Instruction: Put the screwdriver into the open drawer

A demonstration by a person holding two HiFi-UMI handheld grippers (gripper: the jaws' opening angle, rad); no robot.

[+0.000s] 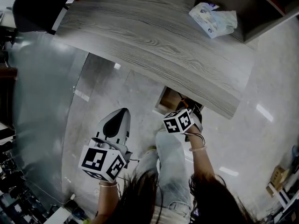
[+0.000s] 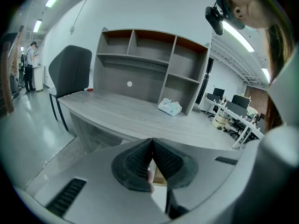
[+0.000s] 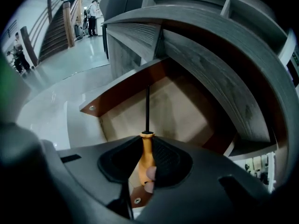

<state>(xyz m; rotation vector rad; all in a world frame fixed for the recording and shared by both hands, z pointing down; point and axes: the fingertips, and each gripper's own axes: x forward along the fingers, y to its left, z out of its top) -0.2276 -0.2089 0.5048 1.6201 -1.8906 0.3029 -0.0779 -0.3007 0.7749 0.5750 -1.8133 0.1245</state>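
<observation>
Our right gripper [image 3: 145,162] is clamped on the orange handle of the screwdriver [image 3: 146,146]. The thin black shaft points straight ahead from the gripper, into the open drawer [image 3: 182,111]. The drawer sits just in front of the gripper, tucked under the tabletop [image 1: 154,36]. So the long line of the screwdriver runs toward the back of the drawer. The right gripper is the near one. We think it only needs to go a little lower and let go.

Our left gripper [image 2: 152,158] is pinched shut with nothing in it. It hangs off to the left, farther from the drawer.

We cannot tell if the tip touches the drawer's bottom or floats above it. In the head view, the tabletop edge and the right gripper hide most of the drawer, and the screwdriver is hard to make out there.
</observation>
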